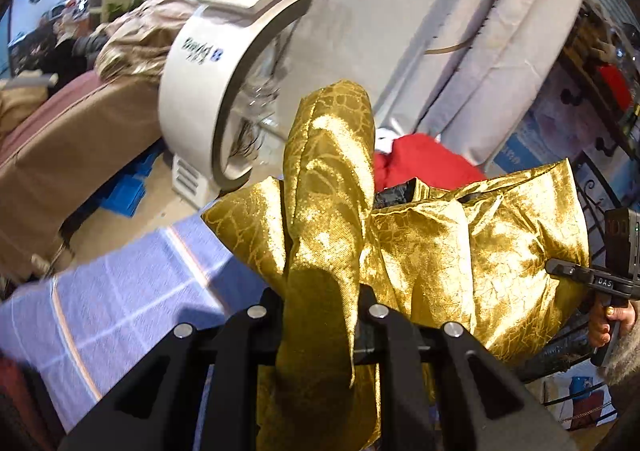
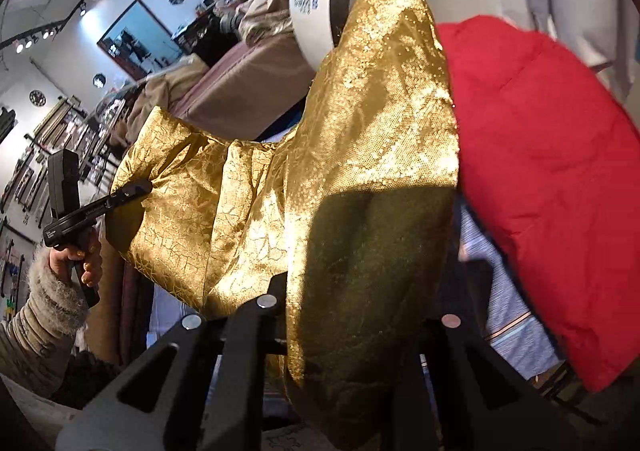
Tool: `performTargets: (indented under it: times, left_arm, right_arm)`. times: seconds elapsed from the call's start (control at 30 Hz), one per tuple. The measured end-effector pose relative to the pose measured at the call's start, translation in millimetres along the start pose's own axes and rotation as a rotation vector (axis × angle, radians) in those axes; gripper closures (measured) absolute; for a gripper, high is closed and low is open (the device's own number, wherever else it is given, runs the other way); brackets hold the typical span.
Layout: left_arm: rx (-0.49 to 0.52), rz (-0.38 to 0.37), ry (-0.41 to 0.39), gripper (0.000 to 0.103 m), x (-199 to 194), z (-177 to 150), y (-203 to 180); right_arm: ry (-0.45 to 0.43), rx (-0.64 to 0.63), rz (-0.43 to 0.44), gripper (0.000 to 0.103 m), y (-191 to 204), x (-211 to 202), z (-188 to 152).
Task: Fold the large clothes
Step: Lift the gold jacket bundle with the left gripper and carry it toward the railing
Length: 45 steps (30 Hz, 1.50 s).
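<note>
The gold garment (image 1: 460,243) is held up in the air between the two claws, its long axis running from one claw to the other. The left claw (image 1: 320,315) is clamped on a bunched fold of the cloth, which rises as a ridge straight ahead of its jaws. The right claw (image 2: 352,311) is likewise closed on gold cloth, which drapes over and hides its fingertips. In each view the other claw is seen gripping the far end of the garment, so neither hand is nearer; the span is shared. The cloth sags between the grips and is creased, not yet flat.

Below the garment a surface with a blue-lilac checked cover (image 1: 120,291) is seen; its near corner lies under the left claw. A red padded garment (image 2: 552,179) lies on it, just beside the gold one on the right claw's side. Beyond stand a white ring-shaped machine (image 1: 208,63), a brown couch (image 1: 72,147) and a cluttered shop room.
</note>
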<state>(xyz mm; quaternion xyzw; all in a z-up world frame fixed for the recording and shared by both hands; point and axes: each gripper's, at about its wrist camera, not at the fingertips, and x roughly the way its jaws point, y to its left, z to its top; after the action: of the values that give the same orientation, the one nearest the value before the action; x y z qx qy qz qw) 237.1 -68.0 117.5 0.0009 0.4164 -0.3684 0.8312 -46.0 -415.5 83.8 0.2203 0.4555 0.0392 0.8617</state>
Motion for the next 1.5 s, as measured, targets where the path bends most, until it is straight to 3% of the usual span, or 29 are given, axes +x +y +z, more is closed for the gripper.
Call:
performTargets:
  times: [0.13, 0.23, 0.37, 0.47, 0.57, 0.67, 0.73, 0.87, 1.0, 1.23, 1.5]
  left_arm:
    - [0.132, -0.093, -0.063, 0.087, 37.5, 79.8, -74.0]
    - [0.206, -0.136, -0.079, 0.087, 75.3, 120.6, -124.4]
    - [0.262, -0.181, -0.065, 0.087, 129.7, 151.9, -183.2]
    - [0.300, -0.182, -0.035, 0.087, 173.5, 164.2, -216.0]
    - [0.337, -0.162, 0.013, 0.087, 220.4, 164.4, -239.9]
    - [0.374, -0.093, 0.064, 0.087, 268.0, 155.3, -248.3]
    - [0.368, -0.046, 0.081, 0.086, 290.4, 150.8, -238.6]
    - [0.290, -0.025, 0.130, 0.081, 326.5, 150.3, -207.1]
    - [0.347, 0.014, 0.141, 0.074, 352.8, 144.8, -206.3]
    - [0.397, 0.057, 0.118, 0.063, 377.7, 147.3, -224.8]
    - [0.369, 0.094, 0.089, 0.037, 407.2, 134.7, -214.2]
  right_arm:
    - [-0.193, 0.087, -0.074, 0.090, -50.4, -86.5, 23.0]
    - [-0.318, 0.181, -0.138, 0.090, -92.5, -141.7, 27.3]
    - [-0.432, 0.288, -0.212, 0.090, -143.2, -192.7, 15.9]
    - [-0.466, 0.402, -0.236, 0.090, -182.8, -211.3, -0.6]
    - [-0.477, 0.495, -0.255, 0.090, -216.9, -213.9, -22.1]
    - [-0.472, 0.598, -0.243, 0.090, -246.5, -205.5, -42.4]
    - [-0.466, 0.671, -0.228, 0.090, -259.2, -193.3, -55.8]
    - [-0.453, 0.815, -0.195, 0.089, -288.8, -162.9, -81.8]
    - [-0.461, 0.938, -0.119, 0.088, -316.2, -132.0, -102.4]
    - [-0.555, 0.995, -0.032, 0.085, -342.3, -114.3, -114.1]
    - [-0.597, 0.999, -0.021, 0.076, -355.5, -94.1, -122.3]
